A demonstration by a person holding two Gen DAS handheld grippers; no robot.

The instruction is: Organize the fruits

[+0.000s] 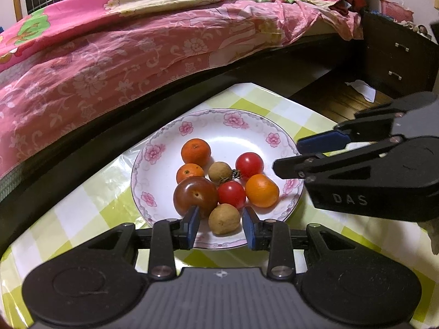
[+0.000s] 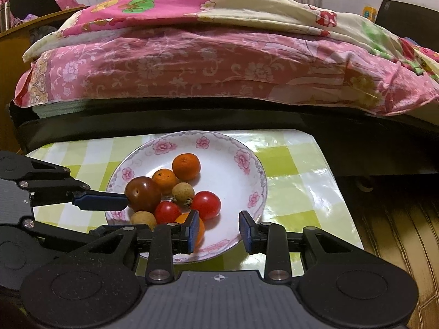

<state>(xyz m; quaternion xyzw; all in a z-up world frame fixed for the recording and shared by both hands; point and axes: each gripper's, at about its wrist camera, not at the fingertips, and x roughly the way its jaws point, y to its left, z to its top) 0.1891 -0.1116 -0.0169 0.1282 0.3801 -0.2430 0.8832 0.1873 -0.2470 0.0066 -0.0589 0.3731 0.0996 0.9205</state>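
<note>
A white plate with pink flowers (image 1: 233, 126) (image 2: 241, 164) sits on a green checked tablecloth and holds several small fruits. There are a dark brown tomato (image 1: 195, 196) (image 2: 142, 193), two red tomatoes (image 1: 249, 163) (image 2: 206, 204), small oranges (image 1: 196, 152) (image 2: 186, 166) and two tan longans (image 1: 224, 218) (image 2: 143, 218). My left gripper (image 1: 221, 226) is open, its jaws either side of the near longan over the plate's front rim. My right gripper (image 2: 218, 230) is open and empty over the plate's near edge, beside an orange (image 2: 201, 230).
A bed with a pink flowered quilt (image 1: 123, 54) (image 2: 205, 63) runs close behind the table (image 1: 82, 192) (image 2: 296, 170). A dark drawer cabinet (image 1: 397, 60) stands at the right. The wooden floor (image 2: 397, 233) lies past the table's right edge.
</note>
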